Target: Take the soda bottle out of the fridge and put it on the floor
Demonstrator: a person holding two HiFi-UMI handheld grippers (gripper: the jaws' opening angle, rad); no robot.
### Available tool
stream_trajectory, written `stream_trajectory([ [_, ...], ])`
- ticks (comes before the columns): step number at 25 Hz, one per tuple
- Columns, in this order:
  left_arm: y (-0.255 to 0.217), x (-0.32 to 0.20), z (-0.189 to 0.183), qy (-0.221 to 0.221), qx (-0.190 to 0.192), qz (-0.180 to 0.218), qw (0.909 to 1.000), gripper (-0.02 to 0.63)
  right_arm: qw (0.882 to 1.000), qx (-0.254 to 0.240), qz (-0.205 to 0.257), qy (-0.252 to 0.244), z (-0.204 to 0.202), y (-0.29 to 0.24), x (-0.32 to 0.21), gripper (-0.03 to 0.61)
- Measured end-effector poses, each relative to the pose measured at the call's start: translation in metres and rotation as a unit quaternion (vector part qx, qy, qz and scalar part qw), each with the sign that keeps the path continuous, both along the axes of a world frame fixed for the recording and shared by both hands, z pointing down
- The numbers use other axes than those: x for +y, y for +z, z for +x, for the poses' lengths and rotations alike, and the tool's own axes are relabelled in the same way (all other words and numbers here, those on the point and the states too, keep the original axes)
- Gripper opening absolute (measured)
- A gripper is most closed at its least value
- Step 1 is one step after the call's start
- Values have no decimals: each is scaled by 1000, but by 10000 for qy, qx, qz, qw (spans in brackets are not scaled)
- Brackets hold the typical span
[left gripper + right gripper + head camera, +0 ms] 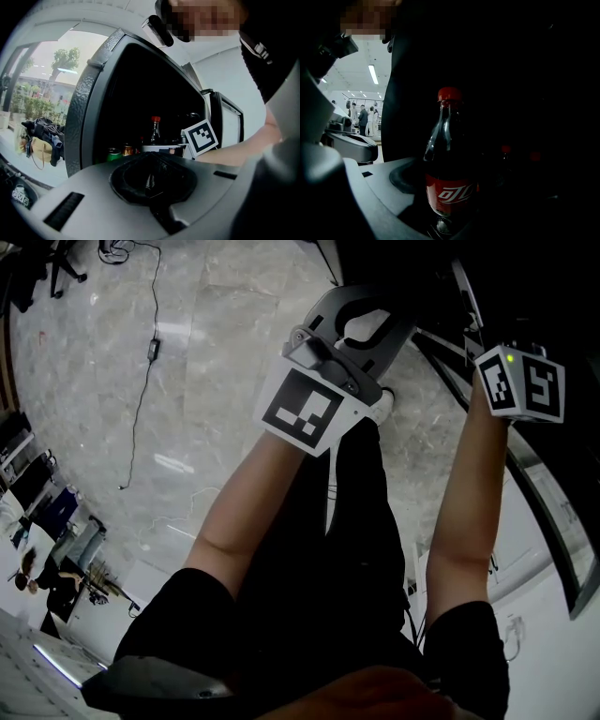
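Note:
The soda bottle (450, 192), dark with a red cap and a red label, stands upright in the dark fridge (89, 93). My right gripper (454, 213) is open, and the bottle's lower body sits between its jaws. The far jaw is lost in shadow. In the head view only the right gripper's marker cube (521, 382) shows, at the fridge opening. My left gripper (151, 177) is shut and empty, held in front of the fridge, and appears as the left gripper (361, 320) in the head view. The left gripper view shows a red-capped bottle (154, 129) beside the right cube (201, 138).
Two more red caps (505, 149) stand behind the soda bottle. A green can (112, 153) and other cans sit on the fridge shelf. The fridge door edge (539, 512) runs along the right. The marble floor (206, 352) with a cable (150, 343) lies to the left. People stand far off.

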State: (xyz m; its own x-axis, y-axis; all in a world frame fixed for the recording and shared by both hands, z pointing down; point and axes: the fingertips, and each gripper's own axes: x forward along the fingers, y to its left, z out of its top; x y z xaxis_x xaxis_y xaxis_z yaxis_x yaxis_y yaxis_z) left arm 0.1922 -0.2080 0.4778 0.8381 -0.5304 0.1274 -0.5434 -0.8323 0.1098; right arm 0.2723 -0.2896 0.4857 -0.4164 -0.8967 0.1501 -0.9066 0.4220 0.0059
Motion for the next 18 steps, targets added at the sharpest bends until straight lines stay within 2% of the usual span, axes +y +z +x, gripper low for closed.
stream_trajectory([
  [5, 0, 11, -13, -186, 125, -71, 9997, 5, 9995, -35, 25, -298, -15, -8, 24, 318],
  [9, 2, 22, -30, -470, 321, -182, 9982, 5, 9966, -97, 228, -787, -39, -27, 53, 318],
  [13, 16, 39, -63, -852, 381, -155, 9955, 5, 9898, -152, 280, -1392, -77, -23, 81, 318],
  [18, 42, 58, -112, -1238, 217, -253, 9918, 5, 9788, -307, -12, -2025, -133, 5, 105, 318],
])
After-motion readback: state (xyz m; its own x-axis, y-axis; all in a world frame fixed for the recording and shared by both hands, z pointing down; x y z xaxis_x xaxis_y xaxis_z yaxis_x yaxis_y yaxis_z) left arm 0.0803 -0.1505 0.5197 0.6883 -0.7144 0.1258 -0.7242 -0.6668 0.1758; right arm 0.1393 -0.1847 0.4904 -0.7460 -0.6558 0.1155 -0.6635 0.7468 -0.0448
